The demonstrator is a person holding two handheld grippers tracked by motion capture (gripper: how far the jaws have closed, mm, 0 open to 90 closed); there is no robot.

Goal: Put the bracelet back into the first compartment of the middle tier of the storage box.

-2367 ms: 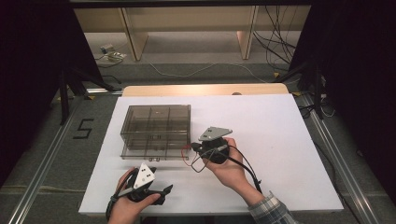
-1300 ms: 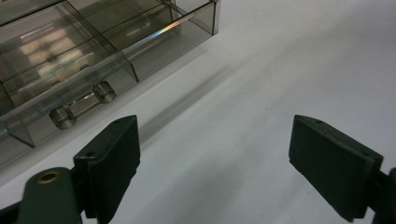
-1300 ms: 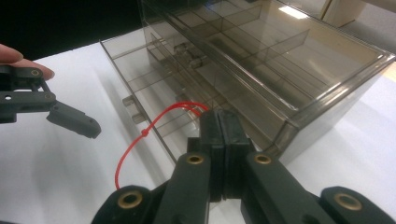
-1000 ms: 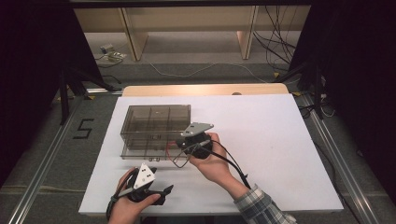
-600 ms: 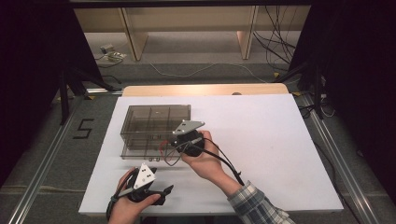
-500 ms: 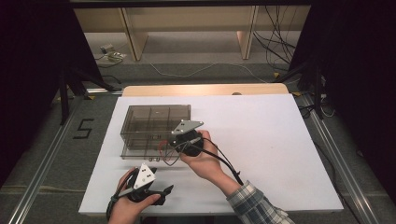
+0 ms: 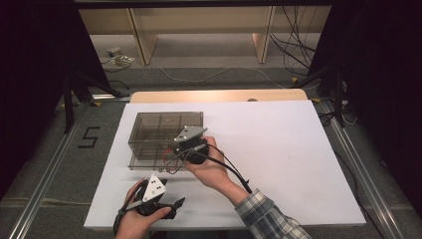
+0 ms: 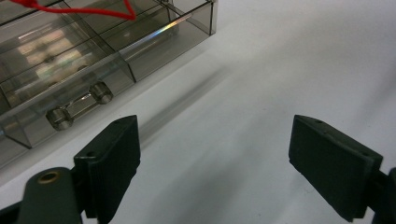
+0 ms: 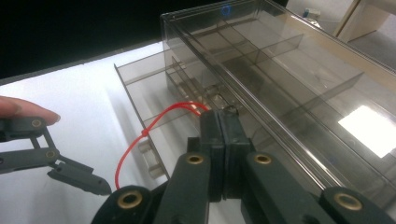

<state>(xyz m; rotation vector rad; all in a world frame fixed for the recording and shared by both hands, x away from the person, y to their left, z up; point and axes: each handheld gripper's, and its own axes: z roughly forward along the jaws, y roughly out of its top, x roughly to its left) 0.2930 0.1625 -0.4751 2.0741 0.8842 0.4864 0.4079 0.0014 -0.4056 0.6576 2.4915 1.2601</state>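
The right gripper sits up at the near edge of the smoky clear drawer box, the person's right hand wrapped round it and a plaid sleeve trailing back toward the near table edge. In the right gripper view its jaws are pressed tight together, tips right against the box front, and a thin red cord runs out from between them — whether the cord is truly pinched or just passes behind the tips, I cannot tell. That cord loops down and left of the jaws, over the lower drawer, which stands pulled out from the box body just beyond the jaw tips. The box's top tier stretches away up and right of the jaws, its dividers showing through the tinted walls.

Over to the left gripper: it's held low by the left hand, nearer the person than the box and well apart from the right gripper. In its own view the jaws are spread wide, with bare white table between them. The box sits ahead and to the left of those jaws, a drawer handle with two round posts just beyond the left jaw's tip, not touching it.
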